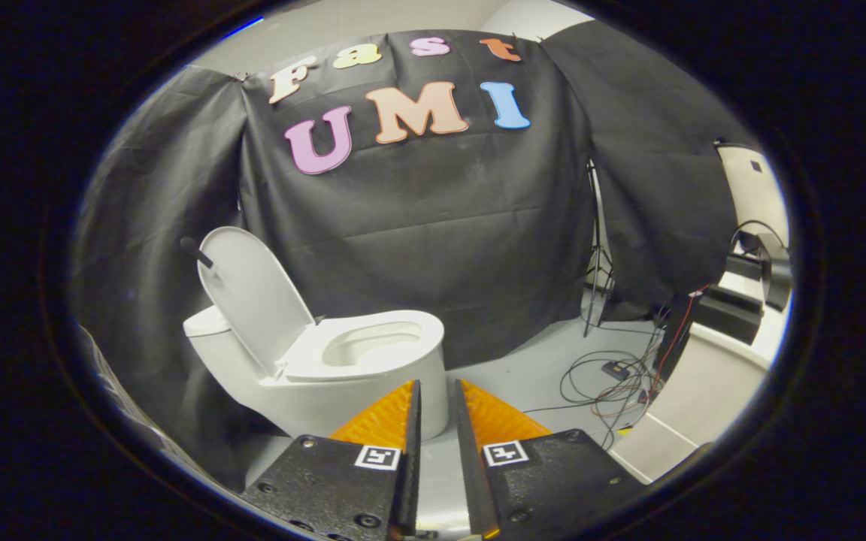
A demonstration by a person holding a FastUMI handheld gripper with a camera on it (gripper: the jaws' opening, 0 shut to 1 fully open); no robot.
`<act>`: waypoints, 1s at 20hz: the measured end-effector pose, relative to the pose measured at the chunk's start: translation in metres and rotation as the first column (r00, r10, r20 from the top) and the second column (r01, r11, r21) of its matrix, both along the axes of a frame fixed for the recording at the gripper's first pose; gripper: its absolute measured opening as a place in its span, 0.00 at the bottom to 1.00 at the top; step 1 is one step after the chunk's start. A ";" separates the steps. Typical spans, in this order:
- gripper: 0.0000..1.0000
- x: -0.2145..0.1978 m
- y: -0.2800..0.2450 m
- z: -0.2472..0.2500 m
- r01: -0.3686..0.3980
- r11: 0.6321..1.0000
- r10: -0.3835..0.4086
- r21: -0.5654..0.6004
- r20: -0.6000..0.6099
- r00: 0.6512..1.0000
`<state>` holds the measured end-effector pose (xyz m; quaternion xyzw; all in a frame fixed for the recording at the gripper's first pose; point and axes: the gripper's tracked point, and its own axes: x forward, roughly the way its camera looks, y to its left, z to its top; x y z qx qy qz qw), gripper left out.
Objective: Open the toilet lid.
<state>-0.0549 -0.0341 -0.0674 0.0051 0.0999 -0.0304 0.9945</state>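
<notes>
Beyond empty tongs (437,391), raised toilet lid (252,297)

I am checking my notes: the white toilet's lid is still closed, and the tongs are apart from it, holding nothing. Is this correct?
Not quite. In the gripper view the white plastic toilet lid is raised, leaning back above the white ceramic toilet. The rest holds: the tongs are apart from it, holding nothing.

The gripper (437,391) has two black, screw-studded finger mounts, each carrying a square black-and-white marker (377,457), with ribbed wedge-shaped fingers (384,417).
</notes>
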 end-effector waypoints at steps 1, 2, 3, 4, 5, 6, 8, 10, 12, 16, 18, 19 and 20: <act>0.26 -0.003 -0.002 0.000 0.001 1.000 -0.001 0.016 0.011 1.000; 0.26 -0.007 -0.004 -0.002 0.007 1.000 -0.008 0.015 0.015 1.000; 0.26 -0.009 -0.005 -0.004 0.011 1.000 -0.011 0.007 0.022 1.000; 0.26 -0.011 -0.003 -0.004 0.008 1.000 -0.008 0.008 0.027 1.000; 0.26 -0.012 -0.002 -0.006 0.006 1.000 -0.006 0.010 0.023 1.000; 0.26 -0.014 -0.004 -0.009 0.009 1.000 -0.009 0.009 0.019 1.000; 0.26 -0.014 -0.004 -0.006 0.008 1.000 -0.008 0.009 0.029 1.000; 0.26 -0.016 -0.005 -0.002 0.010 1.000 -0.011 0.011 0.048 0.999; 0.26 -0.016 -0.004 0.000 0.007 1.000 -0.008 0.007 0.065 0.998; 0.26 -0.012 -0.005 0.000 0.007 1.000 -0.008 0.007 0.068 0.998; 0.26 -0.012 -0.005 -0.002 0.006 1.000 -0.007 0.008 0.060 0.998; 0.26 -0.011 -0.005 -0.001 0.006 1.000 -0.007 0.009 0.058 0.998; 0.26 -0.011 -0.005 -0.001 0.006 1.000 -0.007 0.010 0.057 0.998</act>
